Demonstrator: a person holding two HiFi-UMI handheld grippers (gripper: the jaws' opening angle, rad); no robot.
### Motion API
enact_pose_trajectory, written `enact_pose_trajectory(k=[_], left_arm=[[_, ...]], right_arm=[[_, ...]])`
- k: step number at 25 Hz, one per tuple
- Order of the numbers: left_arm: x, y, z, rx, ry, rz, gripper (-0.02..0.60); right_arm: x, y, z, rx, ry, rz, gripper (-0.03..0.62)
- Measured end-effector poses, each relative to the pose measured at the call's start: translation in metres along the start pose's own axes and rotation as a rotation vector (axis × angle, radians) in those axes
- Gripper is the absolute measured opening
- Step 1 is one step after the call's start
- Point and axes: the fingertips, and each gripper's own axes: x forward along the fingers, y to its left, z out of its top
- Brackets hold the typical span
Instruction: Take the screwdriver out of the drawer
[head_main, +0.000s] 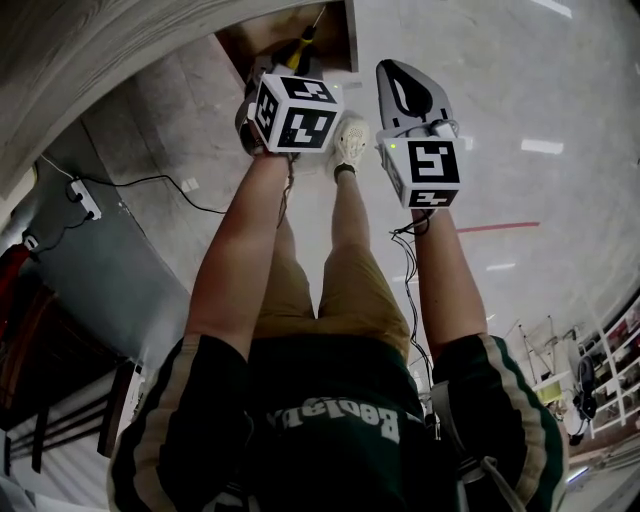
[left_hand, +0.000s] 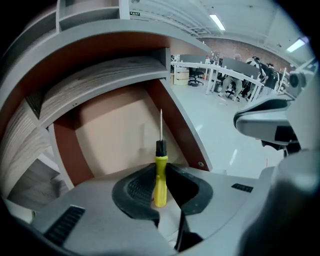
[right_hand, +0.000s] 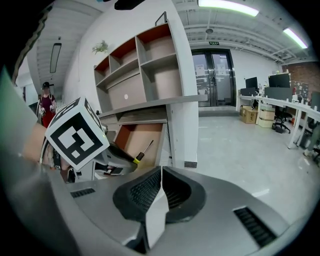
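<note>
In the head view, your left tool (head_main: 283, 72) points at the open drawer (head_main: 350, 40), and the screwdriver (head_main: 300, 45) sticks out of this tool, above the drawer. The picture is small there, so perhaps the tip is not fully outside. In the left gripper view, the jaws are pressed on the yellow handle and the shaft points forward. It looks light and stiff, with smooth plastic that may pivot, so hold the thick middle of the handle. In the right gripper view, your right tool (right_hand: 159, 187) is closed on nothing.
</note>
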Motion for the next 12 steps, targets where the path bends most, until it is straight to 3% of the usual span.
enact_pose_trajectory(k=[7,12], left_arm=[[-0.018,0.017,-0.009,-0.023,-0.023,-0.010,0.078],[-0.027,0.003,0.002,-0.032,-0.037,-0.008,0.078]], right_arm=[[0.001,0.026,0.000,-0.019,0.019,0.022,0.035],[-0.013,0.014,0.004,-0.033,0.024,0.028,0.035]])
